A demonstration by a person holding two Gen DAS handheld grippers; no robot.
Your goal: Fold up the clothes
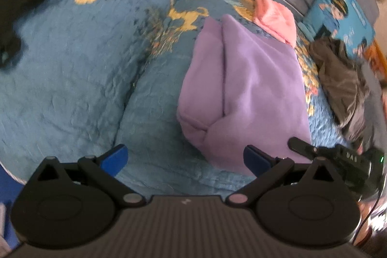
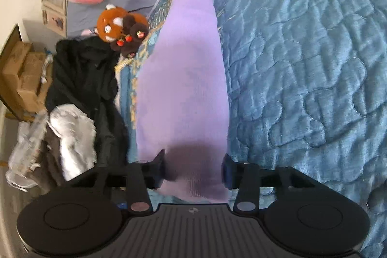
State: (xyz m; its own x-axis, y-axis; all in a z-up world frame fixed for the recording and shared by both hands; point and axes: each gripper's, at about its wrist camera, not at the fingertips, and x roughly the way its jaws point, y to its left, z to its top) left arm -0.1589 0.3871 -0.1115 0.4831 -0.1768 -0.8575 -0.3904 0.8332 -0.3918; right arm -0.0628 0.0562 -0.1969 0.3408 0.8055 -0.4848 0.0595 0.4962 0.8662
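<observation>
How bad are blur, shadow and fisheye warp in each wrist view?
Left wrist view: motion blur smears the quilt print and the purple garment; the left gripper stays sharp, open; edges bow strongly. Right wrist view: sharper quilt stitching, soft garment, dark shadow on the cloth between the right gripper fingers, sheen on the quilt, clutter at left edge warped.

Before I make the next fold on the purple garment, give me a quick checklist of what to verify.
1. Right gripper around the purple garment's near edge: ok; firm pinch: cannot tell.
2. Left gripper open and empty: ok.
3. Garment folded into a narrow strip on the blue quilt: ok.
4. Pink folded cloth touches the garment's far end: not ok.
5. Dark clothes pile apart from the garment: ok.
</observation>
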